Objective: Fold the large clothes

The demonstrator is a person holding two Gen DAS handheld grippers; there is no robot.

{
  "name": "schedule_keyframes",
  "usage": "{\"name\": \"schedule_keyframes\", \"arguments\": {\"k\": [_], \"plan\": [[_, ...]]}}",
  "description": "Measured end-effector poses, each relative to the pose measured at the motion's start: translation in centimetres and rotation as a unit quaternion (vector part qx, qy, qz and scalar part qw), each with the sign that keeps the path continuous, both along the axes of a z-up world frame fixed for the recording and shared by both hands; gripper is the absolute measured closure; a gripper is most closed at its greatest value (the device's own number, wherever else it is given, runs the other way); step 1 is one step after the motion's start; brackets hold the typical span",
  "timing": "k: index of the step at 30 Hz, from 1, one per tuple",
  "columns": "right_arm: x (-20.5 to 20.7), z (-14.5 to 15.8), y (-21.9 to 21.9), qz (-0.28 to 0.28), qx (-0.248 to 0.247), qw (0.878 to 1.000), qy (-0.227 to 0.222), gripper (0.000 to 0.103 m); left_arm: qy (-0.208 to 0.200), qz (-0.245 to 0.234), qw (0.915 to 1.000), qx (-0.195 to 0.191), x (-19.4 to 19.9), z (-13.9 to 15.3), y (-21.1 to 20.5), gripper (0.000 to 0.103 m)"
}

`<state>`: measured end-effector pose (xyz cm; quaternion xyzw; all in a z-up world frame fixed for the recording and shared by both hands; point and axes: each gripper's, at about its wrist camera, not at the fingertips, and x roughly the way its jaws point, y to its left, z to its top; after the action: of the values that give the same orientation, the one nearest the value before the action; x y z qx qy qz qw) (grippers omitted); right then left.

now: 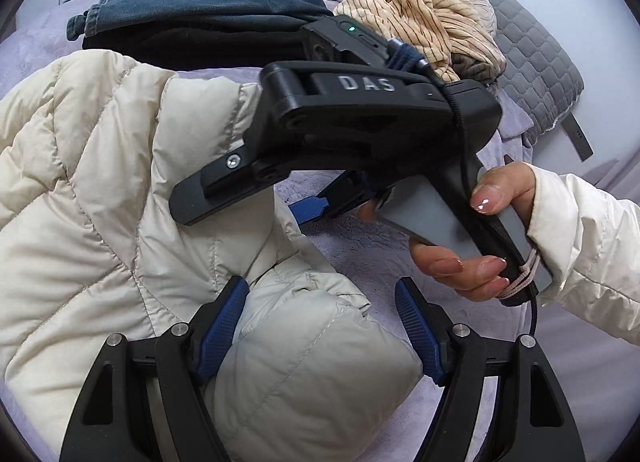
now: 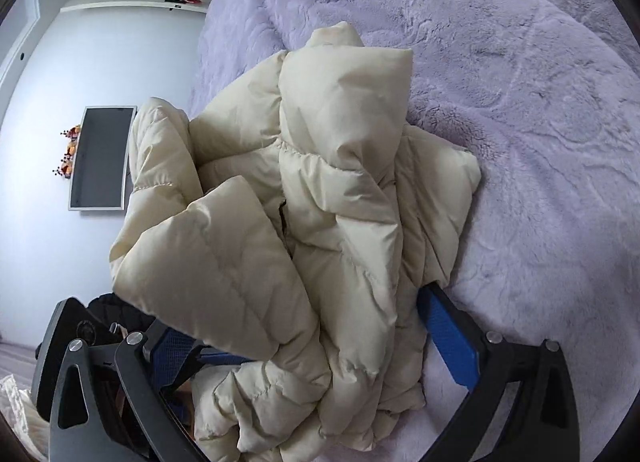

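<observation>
A cream puffer jacket [image 1: 100, 190] lies bunched on the lilac plush blanket [image 1: 360, 246]. In the left wrist view a thick fold of it fills the space between my left gripper's [image 1: 320, 328] blue pads [image 1: 222, 330], which squeeze it at a wide setting. The right gripper [image 1: 244, 218] hangs just above the jacket, held by a hand [image 1: 460, 262] in a white sleeve, its jaws spread wide. In the right wrist view the jacket [image 2: 320, 182] is heaped between the right gripper's [image 2: 310, 334] fingers, and the right pad [image 2: 448, 334] stands free beside it.
Folded blue jeans on a black garment [image 1: 200, 10] sit at the far side. A crumpled beige striped garment [image 1: 420, 14] rests on a grey quilted pad [image 1: 540, 62]. The bed's edge runs left of the jacket, with a dark screen [image 2: 100, 158] on the wall beyond.
</observation>
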<state>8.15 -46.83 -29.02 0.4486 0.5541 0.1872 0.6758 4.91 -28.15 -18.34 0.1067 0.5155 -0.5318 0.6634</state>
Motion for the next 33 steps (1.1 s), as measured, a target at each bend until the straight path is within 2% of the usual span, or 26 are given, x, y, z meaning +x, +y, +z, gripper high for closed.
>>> {"name": "schedule_keyframes", "arguments": {"k": [5,10,14,17,19,21,24,29,32,33], "plan": [[0.3,-2.0,-0.1,-0.031,0.035,0.999,0.01,0.0,0.003,0.018,0.9998,0.007,0.3,0.5,0.4,0.027],[0.1,-2.5,-0.2,-0.045,0.037,0.998,0.01,0.001,0.012,0.054,0.9984,0.001,1.3,2.7,3.1,0.027],[-0.4,-2.7,-0.3,-0.045,0.037,0.998,0.007,0.001,0.017,0.119,0.9927,-0.005,3.4,4.7,7.8,0.027],[-0.7,-2.9,-0.4,-0.046,0.038,0.998,0.007,0.001,0.034,0.186,0.9818,-0.017,5.6,5.2,12.5,0.027],[-0.7,-2.9,-0.3,-0.047,0.038,0.998,0.008,0.001,0.056,0.227,0.972,-0.021,7.4,4.3,15.3,0.011],[-0.7,-3.0,-0.3,-0.046,0.037,0.998,0.008,0.001,0.09,0.265,0.9595,-0.03,9.2,2.5,17.7,0.009],[-0.7,-2.9,-0.1,-0.044,0.035,0.998,0.008,0.001,0.148,0.271,0.9502,-0.044,11.2,-0.9,18.8,0.009],[-0.7,-2.7,0.0,-0.045,0.033,0.998,0.008,0.0,0.191,0.243,0.9499,-0.044,12.8,-5.3,16.9,0.009],[-0.7,-2.5,0.1,-0.044,0.031,0.998,0.009,0.0,0.189,0.233,0.9529,-0.043,12.9,-6.2,15.1,0.009],[-0.6,-2.4,0.2,-0.045,0.03,0.998,0.009,0.0,0.186,0.232,0.9539,-0.041,12.8,-6.5,14.6,0.005]]}}
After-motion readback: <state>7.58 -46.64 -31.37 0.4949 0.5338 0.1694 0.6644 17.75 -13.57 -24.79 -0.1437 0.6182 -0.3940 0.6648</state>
